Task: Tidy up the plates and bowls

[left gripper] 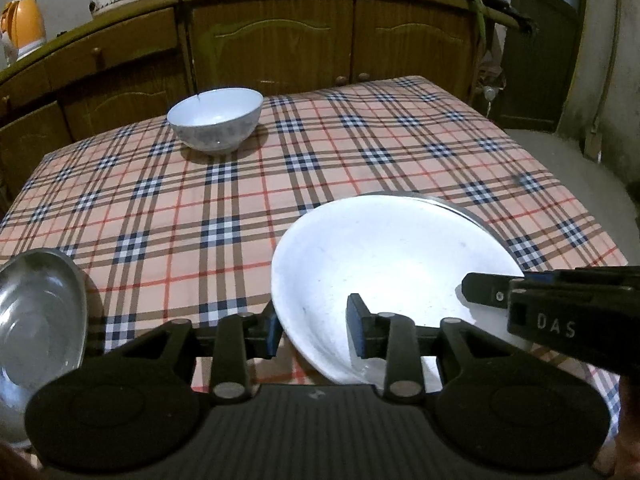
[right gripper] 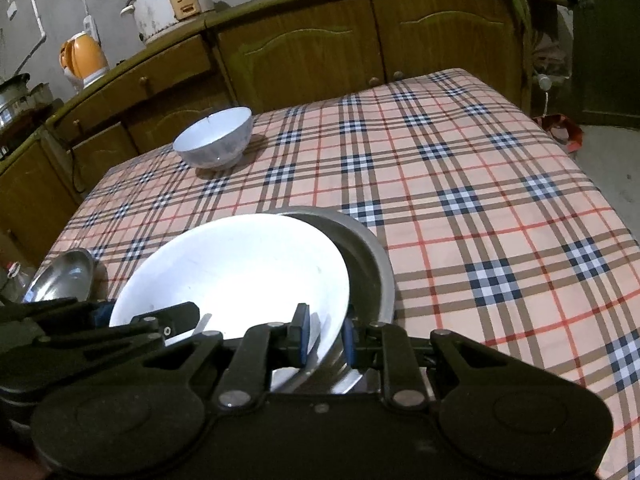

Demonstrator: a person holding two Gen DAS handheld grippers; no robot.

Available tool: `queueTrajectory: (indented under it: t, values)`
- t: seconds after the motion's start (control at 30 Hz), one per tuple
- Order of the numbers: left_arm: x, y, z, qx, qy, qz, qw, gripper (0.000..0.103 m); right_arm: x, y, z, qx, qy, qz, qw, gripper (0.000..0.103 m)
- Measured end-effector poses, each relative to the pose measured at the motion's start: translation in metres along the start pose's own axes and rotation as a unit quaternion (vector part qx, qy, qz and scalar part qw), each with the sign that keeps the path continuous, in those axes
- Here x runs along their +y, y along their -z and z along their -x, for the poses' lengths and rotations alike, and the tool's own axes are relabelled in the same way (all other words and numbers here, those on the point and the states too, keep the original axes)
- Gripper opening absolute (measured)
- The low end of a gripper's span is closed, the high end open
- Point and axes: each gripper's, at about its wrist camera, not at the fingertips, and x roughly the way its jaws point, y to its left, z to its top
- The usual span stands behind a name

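Right wrist view: right gripper [right gripper: 325,336] pinches the white plate's [right gripper: 236,268] rim over the steel basin [right gripper: 376,256], while left gripper [left gripper: 316,332] straddles it loosely.

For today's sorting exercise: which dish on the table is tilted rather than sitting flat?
The white plate, leaning in the steel dish. The white bowl and steel bowl sit upright.
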Motion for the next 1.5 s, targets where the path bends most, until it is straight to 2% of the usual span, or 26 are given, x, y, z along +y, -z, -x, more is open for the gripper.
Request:
queueTrajectory:
  t: [0.2,0.63,1.0,1.13,1.3,1.43,1.5]
  values:
    - [-0.002,0.001,-0.005,0.005,-0.002,-0.007,1.0000,0.039,0.000,0.001,-0.003,0.001,-0.002,-0.002,1.000,0.023]
    - [-0.003,0.008,-0.016,0.019,-0.008,-0.005,0.9998,0.038,-0.009,0.002,-0.002,-0.003,-0.005,-0.016,1.000,0.026]
    - [0.000,0.005,-0.009,0.011,-0.012,0.003,0.9999,0.038,-0.012,0.001,0.005,-0.003,-0.001,-0.023,1.000,0.027]
    - [0.001,0.005,-0.005,0.007,-0.011,0.006,0.9999,0.038,-0.011,0.001,0.007,0.003,-0.006,-0.019,1.000,0.035]
    - [0.003,0.004,0.002,0.002,-0.012,0.008,0.9999,0.038,-0.007,0.000,0.010,0.010,0.001,-0.011,1.000,0.038]
    - [0.007,0.004,0.006,-0.002,-0.015,0.013,0.9998,0.038,-0.006,-0.003,0.014,0.020,-0.010,-0.006,1.000,0.054]
    - [0.008,0.004,0.008,-0.002,-0.016,0.017,0.9997,0.038,-0.002,-0.004,0.014,0.027,-0.004,0.007,1.000,0.056]
